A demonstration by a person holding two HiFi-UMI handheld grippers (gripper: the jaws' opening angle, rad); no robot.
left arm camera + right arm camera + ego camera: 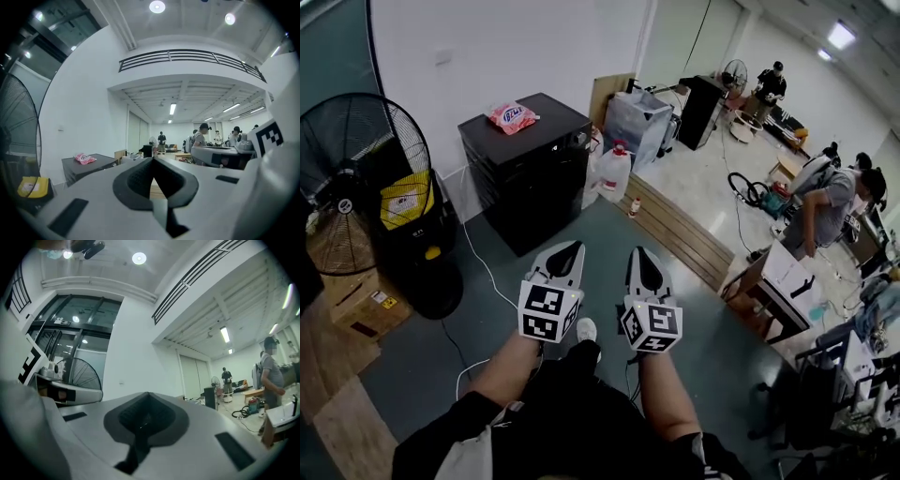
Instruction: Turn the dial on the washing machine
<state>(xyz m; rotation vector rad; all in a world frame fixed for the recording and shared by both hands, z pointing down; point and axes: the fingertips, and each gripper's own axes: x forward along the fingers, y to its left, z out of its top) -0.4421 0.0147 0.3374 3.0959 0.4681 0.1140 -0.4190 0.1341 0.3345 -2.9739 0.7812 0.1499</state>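
Left white tongs (570, 251) and right white tongs (643, 258): both pressed together, empty, held level side by side over grey floor (703, 319). Judged a carrying posture. Washing machine and dial in no view. Black box-shaped cabinet (525, 164) ahead.

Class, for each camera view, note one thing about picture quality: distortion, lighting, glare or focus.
Head view: wide-angle lens bows the white wall, lighting even. Left gripper view: round fisheye frame, black corners; ceiling lamp blown out; near left hand-held gripper soft. Right gripper view: same dark rim; ceiling light glaring; reflections in the dark glazing.
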